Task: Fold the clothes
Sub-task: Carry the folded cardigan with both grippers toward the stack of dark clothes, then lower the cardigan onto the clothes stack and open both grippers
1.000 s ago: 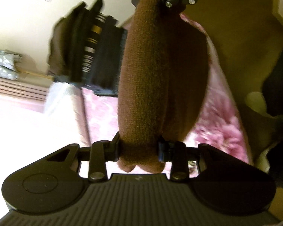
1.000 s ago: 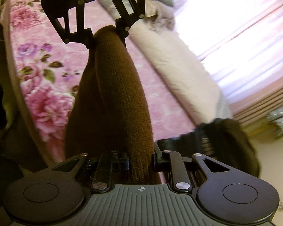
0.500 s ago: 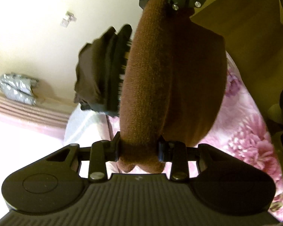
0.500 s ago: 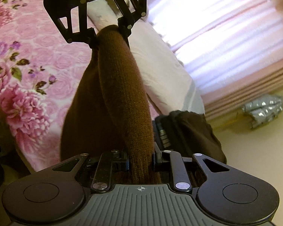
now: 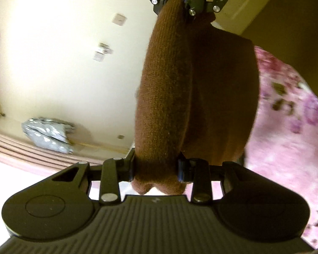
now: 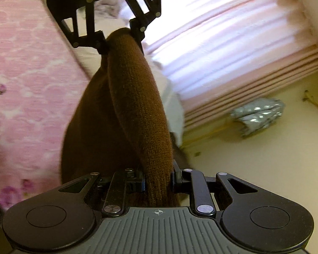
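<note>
Brown knit garment [image 5: 165,89] stretches lengthwise between our left tongs [image 5: 156,167] and right tongs [image 6: 158,182], each clamped on one end, above the pink bed [image 6: 25,74].

1. The brown knit sweater [image 5: 169,97] was folded over into a thick, rounded bundle of ribbed wool.
2. It hung stretched between my two grippers, one end pinched in each, clear of the pink floral bedspread [image 5: 286,148] below.
3. Its lit upper fold ran as a long roll; a darker layer sagged beside it.
</note>
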Tool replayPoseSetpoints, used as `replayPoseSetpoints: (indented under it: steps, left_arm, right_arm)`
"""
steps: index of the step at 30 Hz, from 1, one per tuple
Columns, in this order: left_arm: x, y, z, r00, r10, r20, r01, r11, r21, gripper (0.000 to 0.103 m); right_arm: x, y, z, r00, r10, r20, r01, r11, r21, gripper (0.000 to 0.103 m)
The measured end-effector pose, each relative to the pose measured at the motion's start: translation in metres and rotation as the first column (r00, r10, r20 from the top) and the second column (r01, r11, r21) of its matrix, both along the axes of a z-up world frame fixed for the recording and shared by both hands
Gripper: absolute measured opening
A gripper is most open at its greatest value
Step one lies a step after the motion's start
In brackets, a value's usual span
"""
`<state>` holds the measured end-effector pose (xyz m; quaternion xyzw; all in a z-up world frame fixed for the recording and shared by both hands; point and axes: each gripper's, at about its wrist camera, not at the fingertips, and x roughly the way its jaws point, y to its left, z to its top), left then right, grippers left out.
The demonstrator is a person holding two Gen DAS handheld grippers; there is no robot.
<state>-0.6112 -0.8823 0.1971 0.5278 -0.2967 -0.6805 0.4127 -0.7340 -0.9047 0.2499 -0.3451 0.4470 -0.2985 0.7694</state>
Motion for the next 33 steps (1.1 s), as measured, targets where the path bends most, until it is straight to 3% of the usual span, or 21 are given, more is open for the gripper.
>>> replayPoseSetpoints:
  steps: [4,7,11,13,15,18,21,24,29,33]
  left_arm:
    - [-0.019,-0.079,0.037,0.998,0.054,-0.025,-0.057,0.993,-0.099,0.032]
    - [-0.033,-0.144,0.067,0.993,0.114,-0.038,-0.119,0.973,-0.195,0.032]
    - [-0.047,-0.210,0.075,0.983,0.171,-0.069,-0.184,0.941,-0.283,0.031]
    - [-0.053,-0.231,0.053,0.978,0.192,-0.083,-0.207,0.942,-0.263,0.032]
    - [-0.059,-0.243,0.008,0.974,0.219,-0.065,-0.228,0.950,-0.213,0.032]
    - [-0.067,-0.249,-0.077,0.965,0.261,-0.017,-0.262,0.962,-0.073,0.032]
    - [-0.073,-0.244,-0.146,0.961,0.276,0.027,-0.277,0.957,0.086,0.032]
    - [-0.071,-0.235,-0.164,0.960,0.279,0.018,-0.280,0.957,0.077,0.032]
    - [-0.066,-0.236,-0.157,0.956,0.295,-0.009,-0.294,0.954,0.058,0.033]
    - [-0.065,-0.231,-0.170,0.955,0.297,-0.028,-0.294,0.953,0.069,0.033]
  right_arm:
    - [-0.016,-0.078,0.039,0.999,0.029,0.036,-0.026,0.995,-0.095,0.019]
    - [-0.024,-0.147,0.067,0.996,0.066,0.052,-0.055,0.980,-0.190,0.019]
    - [-0.033,-0.231,0.087,0.990,0.121,0.070,-0.094,0.947,-0.308,0.020]
    - [-0.039,-0.259,0.076,0.986,0.151,0.073,-0.120,0.941,-0.316,0.020]
    - [-0.043,-0.275,0.041,0.982,0.179,0.062,-0.157,0.952,-0.263,0.020]
    - [-0.048,-0.291,-0.025,0.975,0.222,0.032,-0.215,0.966,-0.143,0.020]
    - [-0.048,-0.290,-0.090,0.967,0.251,-0.040,-0.250,0.968,0.028,0.020]
    - [-0.054,-0.282,-0.121,0.962,0.270,-0.052,-0.265,0.961,0.085,0.020]
    - [-0.056,-0.285,-0.112,0.966,0.252,-0.054,-0.246,0.965,0.092,0.020]
    - [-0.044,-0.279,-0.113,0.965,0.247,-0.091,-0.241,0.968,0.070,0.020]
